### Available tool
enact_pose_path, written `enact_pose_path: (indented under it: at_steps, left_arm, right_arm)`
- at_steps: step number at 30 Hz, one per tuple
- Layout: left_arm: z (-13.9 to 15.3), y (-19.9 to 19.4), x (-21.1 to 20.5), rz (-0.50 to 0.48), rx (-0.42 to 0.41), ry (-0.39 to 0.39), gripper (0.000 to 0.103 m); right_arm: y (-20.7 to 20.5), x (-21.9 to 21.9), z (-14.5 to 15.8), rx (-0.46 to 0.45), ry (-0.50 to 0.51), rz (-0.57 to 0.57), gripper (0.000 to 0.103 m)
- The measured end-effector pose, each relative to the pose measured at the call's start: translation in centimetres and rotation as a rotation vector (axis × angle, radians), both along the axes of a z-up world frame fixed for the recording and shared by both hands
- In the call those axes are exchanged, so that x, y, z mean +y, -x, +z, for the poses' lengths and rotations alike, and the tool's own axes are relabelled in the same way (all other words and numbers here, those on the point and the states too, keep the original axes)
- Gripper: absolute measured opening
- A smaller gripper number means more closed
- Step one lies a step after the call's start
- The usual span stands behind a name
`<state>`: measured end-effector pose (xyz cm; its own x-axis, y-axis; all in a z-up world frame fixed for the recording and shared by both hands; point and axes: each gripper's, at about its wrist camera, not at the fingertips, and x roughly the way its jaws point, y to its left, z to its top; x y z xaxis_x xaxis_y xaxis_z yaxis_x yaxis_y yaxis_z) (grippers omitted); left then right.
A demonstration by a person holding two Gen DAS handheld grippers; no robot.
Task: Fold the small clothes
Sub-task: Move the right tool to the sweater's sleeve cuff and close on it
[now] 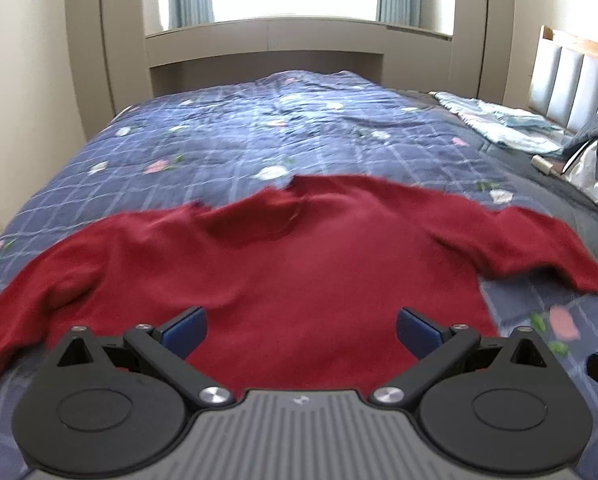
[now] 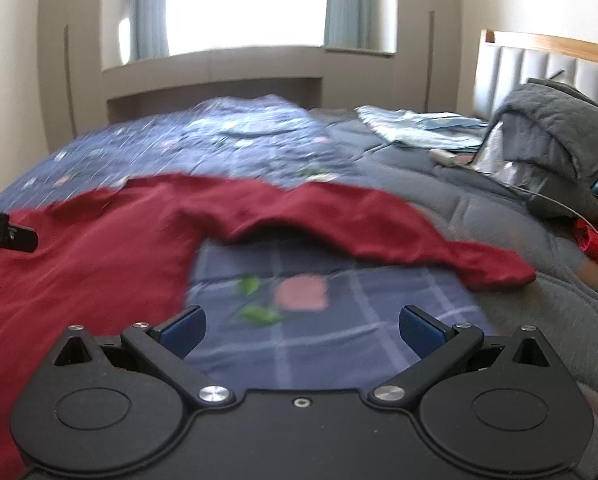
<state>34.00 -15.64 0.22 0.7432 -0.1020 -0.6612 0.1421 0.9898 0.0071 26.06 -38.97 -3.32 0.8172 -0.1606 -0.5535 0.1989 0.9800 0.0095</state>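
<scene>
Blue checked quilt (image 1: 235,136) with little flowers covers the bed. Over it, the left gripper (image 1: 302,330) has its blue-padded jaws wide apart and holds nothing; soft red cloth lies under it. The right gripper (image 2: 303,330) gapes wide too, empty, over bare quilt. The red sweater (image 1: 283,264) lies flat, sleeves spread left and right. Far right sits a puffy grey coat (image 2: 555,128).
</scene>
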Motion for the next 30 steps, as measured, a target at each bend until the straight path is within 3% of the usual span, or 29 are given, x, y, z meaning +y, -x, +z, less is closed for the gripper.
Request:
enact_pose_path:
  at_steps: [5,11,21,24,27,30]
  left_arm:
    - [-1.4,-4.0,-3.0,-0.038,-0.023,0.03,0.103]
    - [-3.6,-7.1,-6.0,-0.073,-0.018,0.001,0.103]
    - [-6.1,-7.5,-6.1,-0.085,0.028,-0.006,0.103]
    - [-6.1,-7.6,-5.7,-0.083,0.038,0.01,0.103]
    - [-5.8,-7.8,-5.4,-0.083,0.058,0.02,0.103]
    - [-5.1,-8.0,-4.5,-0.087,0.097,0.053,0.103]
  right_arm:
    - [-1.7,-6.0,-0.2,-0.018,-0.111,-0.1,0.103]
    - [-3.9,-11.5,-1.3,0.039,-0.131,-0.215,0.103]
    - [-5.3,-19.4,-2.7,-0.022,-0.395,-0.439,0.102]
    - [-5.1,-21.3,-3.5,-0.046,-0.499,-0.522,0.09]
    - [-5.2,-22.3,-4.1,-0.046,-0.528,-0.603,0.074]
    - [-5.5,-22.3,-3.9,-0.029,-0.473,-0.664,0.043]
